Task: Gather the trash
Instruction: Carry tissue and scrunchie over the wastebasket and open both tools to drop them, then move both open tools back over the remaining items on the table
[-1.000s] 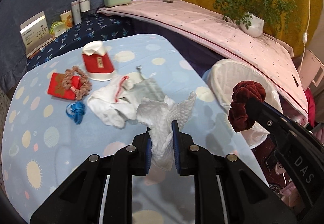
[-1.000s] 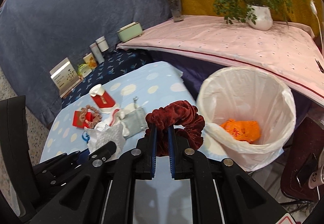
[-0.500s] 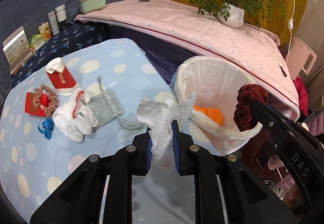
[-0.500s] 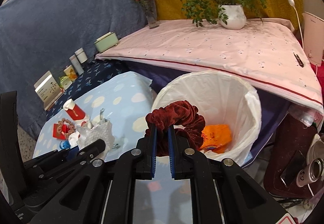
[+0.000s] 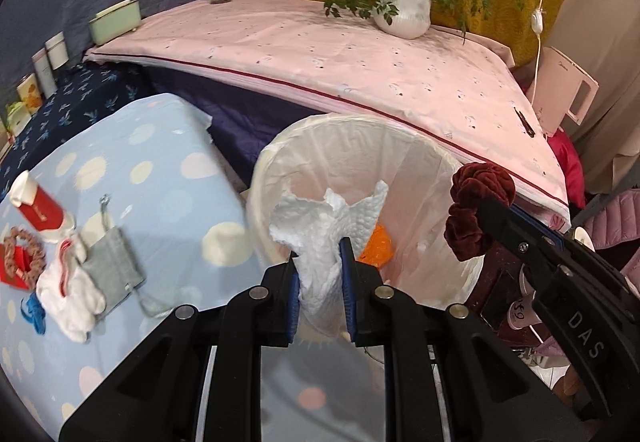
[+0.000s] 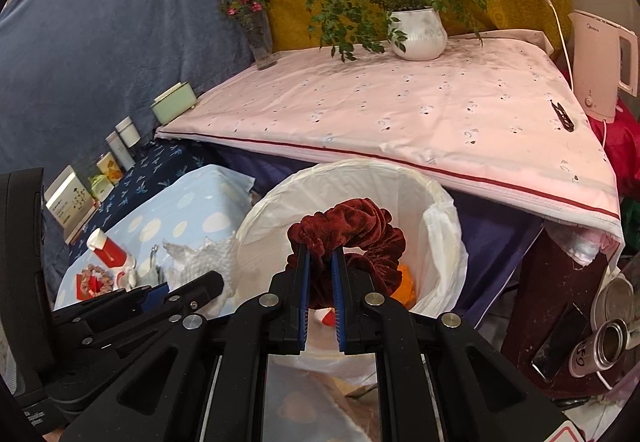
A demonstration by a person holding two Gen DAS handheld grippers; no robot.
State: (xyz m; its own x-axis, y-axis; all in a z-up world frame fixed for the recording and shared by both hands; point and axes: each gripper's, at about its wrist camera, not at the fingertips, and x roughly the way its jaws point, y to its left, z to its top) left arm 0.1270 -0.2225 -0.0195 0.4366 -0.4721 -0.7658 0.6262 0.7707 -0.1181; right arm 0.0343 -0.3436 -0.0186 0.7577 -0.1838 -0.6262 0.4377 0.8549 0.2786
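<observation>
Left wrist view: left gripper [image 5: 320, 262] clamped on white paper towel [image 5: 326, 226], lined bin [image 5: 432, 162] just ahead.
Right gripper [image 6: 320, 274]: pinching maroon scrunchie [image 6: 352, 234] above bin's mouth.
Bin contents: orange wrapper [image 5: 378, 244].

Two black grippers reach forward side by side. The left gripper [image 5: 319, 274] pinches crumpled white paper; the right gripper [image 6: 320, 286] clamps a dark red scrunchie.

I counted two grippers [image 5: 320, 266] [image 6: 320, 274], one bin [image 5: 424, 146], one paper towel [image 5: 328, 218]. Two scrunchies [image 5: 476, 202] [image 5: 24, 254], one plant [image 6: 418, 34].
</observation>
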